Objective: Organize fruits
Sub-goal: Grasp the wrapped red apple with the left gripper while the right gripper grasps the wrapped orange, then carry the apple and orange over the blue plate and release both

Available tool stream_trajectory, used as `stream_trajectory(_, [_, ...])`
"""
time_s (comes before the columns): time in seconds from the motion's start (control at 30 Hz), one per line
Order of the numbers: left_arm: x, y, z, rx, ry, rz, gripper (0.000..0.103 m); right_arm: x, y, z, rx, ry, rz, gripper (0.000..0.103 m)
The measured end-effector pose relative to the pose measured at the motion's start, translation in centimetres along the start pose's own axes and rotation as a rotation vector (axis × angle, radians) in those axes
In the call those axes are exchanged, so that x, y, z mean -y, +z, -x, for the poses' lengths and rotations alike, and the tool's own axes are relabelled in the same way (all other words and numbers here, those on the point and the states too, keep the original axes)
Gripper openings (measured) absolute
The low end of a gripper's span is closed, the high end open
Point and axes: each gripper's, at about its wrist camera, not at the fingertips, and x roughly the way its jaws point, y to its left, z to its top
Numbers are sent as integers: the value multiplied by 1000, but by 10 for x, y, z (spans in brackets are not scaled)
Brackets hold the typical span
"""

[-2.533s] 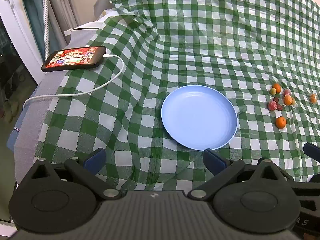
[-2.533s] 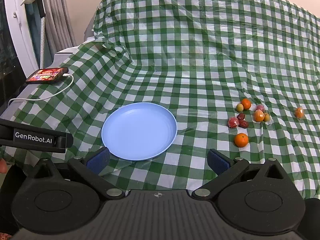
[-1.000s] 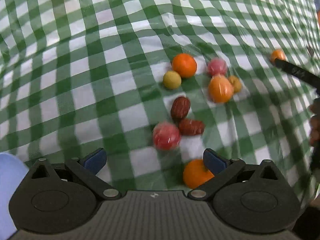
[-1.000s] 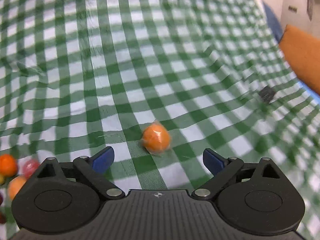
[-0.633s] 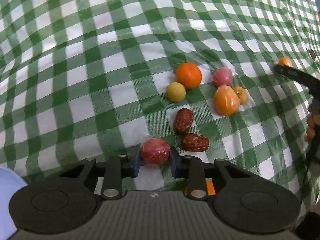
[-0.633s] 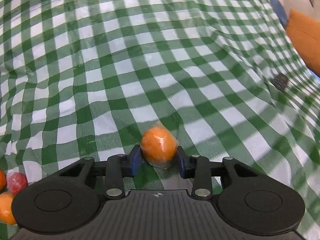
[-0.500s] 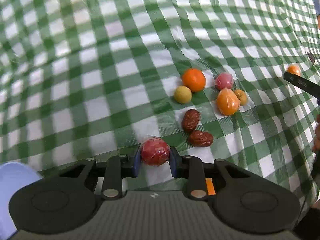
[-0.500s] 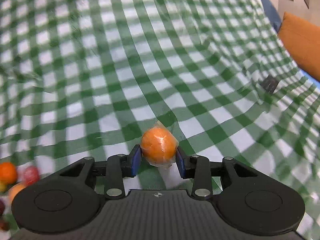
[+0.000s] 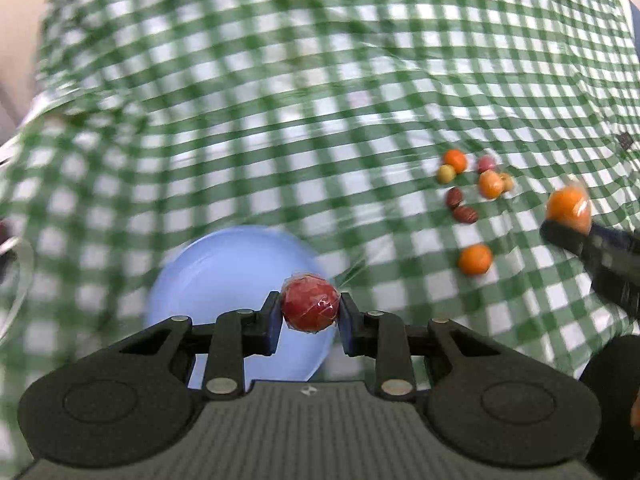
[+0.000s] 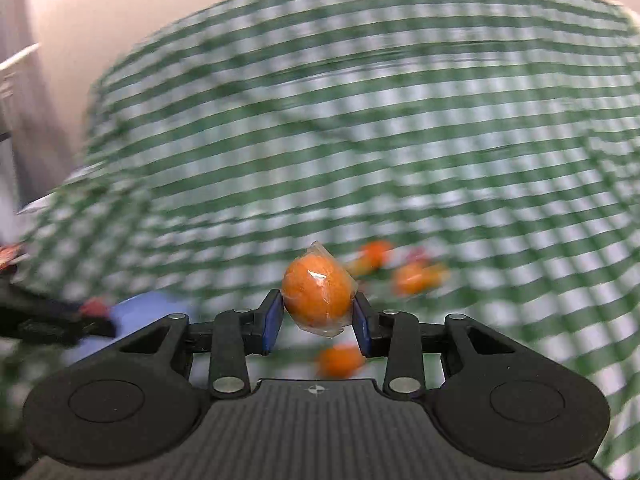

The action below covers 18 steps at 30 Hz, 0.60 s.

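Observation:
My left gripper is shut on a red wrapped fruit and holds it in the air above the near right part of the light blue plate. My right gripper is shut on an orange wrapped fruit, lifted off the cloth; the same gripper and fruit show at the right of the left wrist view. A cluster of small fruits lies on the green checked cloth right of the plate, with a lone orange nearer. The right wrist view is heavily blurred.
The green and white checked cloth covers the whole surface and rises at the back. A white cable runs along the left edge. A pale wall stands behind. The left gripper's tip shows beside the plate's edge.
Both grippers shut on their fruits, then lifted them off the cloth and swung left toward the plate. The fruit cluster now lies farther off to the right.

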Motion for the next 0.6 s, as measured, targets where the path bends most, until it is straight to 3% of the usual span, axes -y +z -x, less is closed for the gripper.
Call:
stream_trajectory(0.3, [-69,-71,66,31,30,137,32,-125,-45,50,-90,179,166,39])
stream_trajectory(0.6, [-111,-113,91,67,15,236,32,-178,-57,63,-146,174,288,39])
